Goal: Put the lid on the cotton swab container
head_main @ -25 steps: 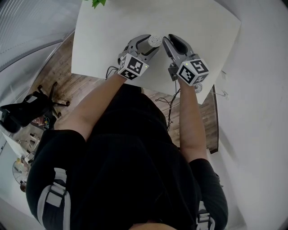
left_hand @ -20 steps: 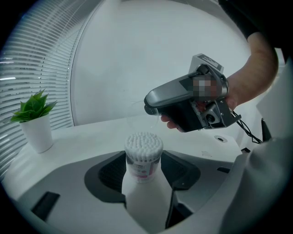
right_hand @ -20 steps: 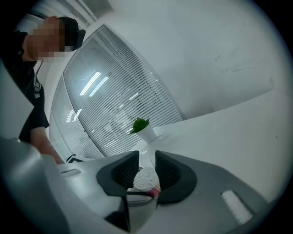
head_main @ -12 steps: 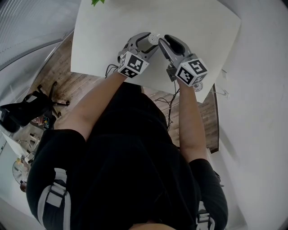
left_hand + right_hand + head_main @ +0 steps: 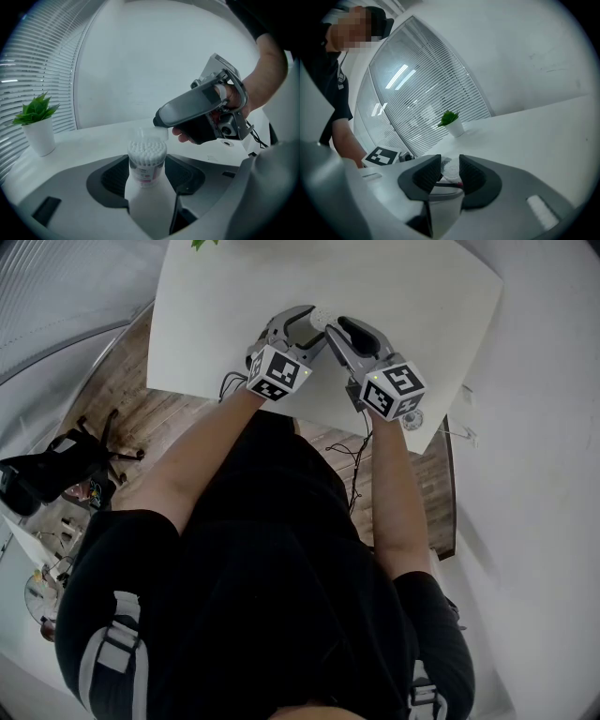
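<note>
The cotton swab container (image 5: pixel 146 164), a clear tube packed with white swabs, stands upright between the pads of my left gripper (image 5: pixel 147 174), which is shut on its body. The clear lid (image 5: pixel 149 135) rests on top of the swab heads. My right gripper (image 5: pixel 161 123) reaches in from the right with its tip at the lid's edge. In the right gripper view the lid (image 5: pixel 446 194) sits between the pads of the right gripper (image 5: pixel 450 171), with swabs (image 5: pixel 451 168) showing just beyond. From the head view both grippers (image 5: pixel 302 320) (image 5: pixel 339 326) meet at the container (image 5: pixel 319 315).
A white table (image 5: pixel 234 296) lies under both grippers, near its front edge. A small potted plant (image 5: pixel 37 122) stands at the table's far left, next to window blinds. The person's hand (image 5: pixel 225 101) holds the right gripper.
The right gripper has moved left toward the left one, bringing the lid over the container's top. The left gripper has stayed in place with the container.
</note>
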`<state>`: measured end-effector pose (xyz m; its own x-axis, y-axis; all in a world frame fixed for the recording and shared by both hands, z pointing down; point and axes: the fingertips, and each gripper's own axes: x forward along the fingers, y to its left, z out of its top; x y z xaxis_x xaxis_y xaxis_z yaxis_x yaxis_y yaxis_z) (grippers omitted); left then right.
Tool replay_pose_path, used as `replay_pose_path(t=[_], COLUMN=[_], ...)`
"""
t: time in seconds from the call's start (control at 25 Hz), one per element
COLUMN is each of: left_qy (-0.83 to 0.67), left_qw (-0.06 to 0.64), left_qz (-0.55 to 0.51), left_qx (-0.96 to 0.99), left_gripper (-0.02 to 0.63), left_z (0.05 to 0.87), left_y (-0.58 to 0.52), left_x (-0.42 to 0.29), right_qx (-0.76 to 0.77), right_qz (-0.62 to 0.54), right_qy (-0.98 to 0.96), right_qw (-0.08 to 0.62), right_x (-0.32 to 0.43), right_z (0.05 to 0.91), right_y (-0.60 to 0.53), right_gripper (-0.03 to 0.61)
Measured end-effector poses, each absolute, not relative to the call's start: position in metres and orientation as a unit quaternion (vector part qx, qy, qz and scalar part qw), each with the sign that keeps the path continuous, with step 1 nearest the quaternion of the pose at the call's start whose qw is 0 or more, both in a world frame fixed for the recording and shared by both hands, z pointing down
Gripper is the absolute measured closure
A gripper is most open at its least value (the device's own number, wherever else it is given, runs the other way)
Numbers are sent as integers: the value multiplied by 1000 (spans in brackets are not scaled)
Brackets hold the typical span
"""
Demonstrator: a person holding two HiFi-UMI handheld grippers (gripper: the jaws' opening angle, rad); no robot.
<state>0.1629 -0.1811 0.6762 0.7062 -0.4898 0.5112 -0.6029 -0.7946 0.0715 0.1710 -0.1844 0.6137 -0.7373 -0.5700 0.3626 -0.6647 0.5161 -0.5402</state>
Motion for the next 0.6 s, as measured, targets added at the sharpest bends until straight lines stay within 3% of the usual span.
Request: replay_pose_path(t=[0.6], left_qy=[-298], left_qw=[112], left_qz=[243], left_qx=[916], left_gripper=[373], left_z=[677], left_y=[-180], left_x=[165], right_qx=[377], right_qz=[262], right_qy=[-872], right_qw=[172], right_x=[168], right_z=[626], right_y=[-183], right_gripper=[445])
